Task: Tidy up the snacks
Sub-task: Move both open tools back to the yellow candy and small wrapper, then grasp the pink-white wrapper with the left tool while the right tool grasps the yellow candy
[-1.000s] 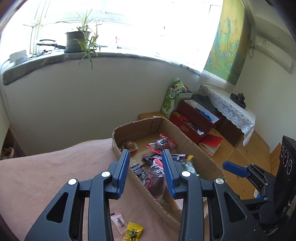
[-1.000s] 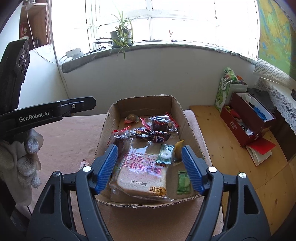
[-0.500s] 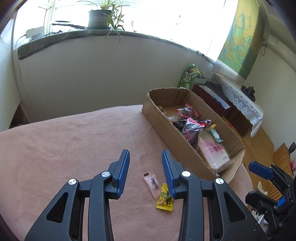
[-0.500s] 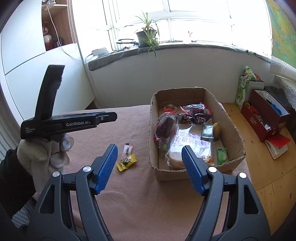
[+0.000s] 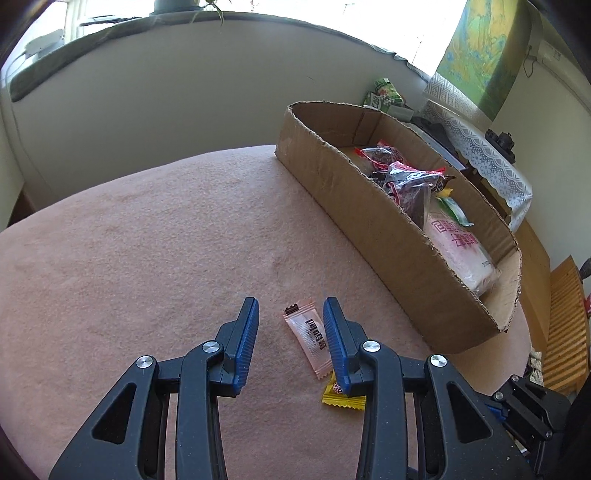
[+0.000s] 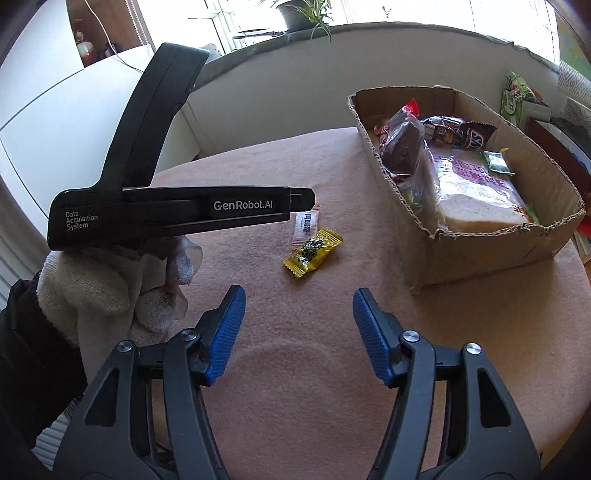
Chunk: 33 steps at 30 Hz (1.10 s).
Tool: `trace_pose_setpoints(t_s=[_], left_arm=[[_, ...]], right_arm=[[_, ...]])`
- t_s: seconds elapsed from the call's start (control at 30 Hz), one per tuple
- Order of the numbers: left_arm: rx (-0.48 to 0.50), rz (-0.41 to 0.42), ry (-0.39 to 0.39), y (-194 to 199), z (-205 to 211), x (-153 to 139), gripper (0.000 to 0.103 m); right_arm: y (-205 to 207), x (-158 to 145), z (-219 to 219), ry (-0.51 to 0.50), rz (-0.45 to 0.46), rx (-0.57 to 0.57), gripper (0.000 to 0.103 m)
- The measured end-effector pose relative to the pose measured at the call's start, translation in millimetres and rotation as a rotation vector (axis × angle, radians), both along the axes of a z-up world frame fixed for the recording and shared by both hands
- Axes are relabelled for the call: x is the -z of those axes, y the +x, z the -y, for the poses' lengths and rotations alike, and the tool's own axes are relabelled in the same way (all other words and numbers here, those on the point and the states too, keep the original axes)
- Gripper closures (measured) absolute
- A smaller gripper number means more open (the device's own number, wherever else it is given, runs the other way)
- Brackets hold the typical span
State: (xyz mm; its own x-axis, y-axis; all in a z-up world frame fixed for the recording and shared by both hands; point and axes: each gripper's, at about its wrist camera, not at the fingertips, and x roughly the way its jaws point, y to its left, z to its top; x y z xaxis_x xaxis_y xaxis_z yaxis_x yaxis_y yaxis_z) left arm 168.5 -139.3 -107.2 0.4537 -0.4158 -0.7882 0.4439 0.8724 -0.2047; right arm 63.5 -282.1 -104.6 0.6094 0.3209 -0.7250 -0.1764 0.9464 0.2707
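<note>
A pink snack sachet point(image 5: 307, 338) and a yellow candy point(image 5: 341, 399) lie on the pink tablecloth point(image 5: 147, 240). My left gripper point(image 5: 291, 314) is open and empty, low over the cloth, with the pink sachet between its fingers and the yellow candy partly hidden under the right finger. In the right wrist view the yellow candy point(image 6: 312, 253) and the sachet point(image 6: 305, 227) lie ahead of my open, empty right gripper point(image 6: 299, 301); the left gripper's body point(image 6: 177, 212) covers part of the sachet. A cardboard box point(image 5: 373, 206) point(image 6: 491, 247) to the right holds bread and several wrapped snacks.
The table edge curves off at the right, with wooden floor point(image 5: 535, 251) beyond. A white wall and a window sill with a plant point(image 6: 303, 14) stand behind. A red box point(image 6: 554, 133) and a green carton point(image 6: 517, 96) sit on the floor past the cardboard box.
Both grippers have pulled back from over the cardboard box toward the loose snacks. My left gripper has come down so that the pink sachet lies between its fingers. Both stay open.
</note>
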Motion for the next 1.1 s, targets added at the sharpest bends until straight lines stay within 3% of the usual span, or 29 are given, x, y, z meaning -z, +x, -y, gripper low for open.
trace_pose_setpoints(t_s=[0.17, 0.4, 0.53, 0.83, 1.1], left_arm=[[0.016, -0.002, 0.039, 0.9, 6.7, 7.8, 0.069], [0.072, 0.093, 0.138, -15.9, 12.0, 11.1, 0.072], [0.087, 0.106, 0.126, -21.9, -1.5, 11.5, 0.081], [0.079, 0.084, 0.099, -23.2, -31.7, 10.9, 0.086], [0.05, 0.057, 0.046, -24.6, -58.6, 10.8, 0.089]], right_arm=[[7.5, 10.2, -5.3, -0.034, -0.025, 0.025, 0.05], [7.1, 15.4, -6.3, -0.057, -0.038, 0.062, 0.053], [7.7, 13.7, -8.9, -0.066, -0.038, 0.076, 0.053], [25.4, 14.1, -25.5, -0.099, -0.048, 0.09, 0.053], [56.2, 20.2, -41.0, -0.188, -0.061, 0.126, 0.053]])
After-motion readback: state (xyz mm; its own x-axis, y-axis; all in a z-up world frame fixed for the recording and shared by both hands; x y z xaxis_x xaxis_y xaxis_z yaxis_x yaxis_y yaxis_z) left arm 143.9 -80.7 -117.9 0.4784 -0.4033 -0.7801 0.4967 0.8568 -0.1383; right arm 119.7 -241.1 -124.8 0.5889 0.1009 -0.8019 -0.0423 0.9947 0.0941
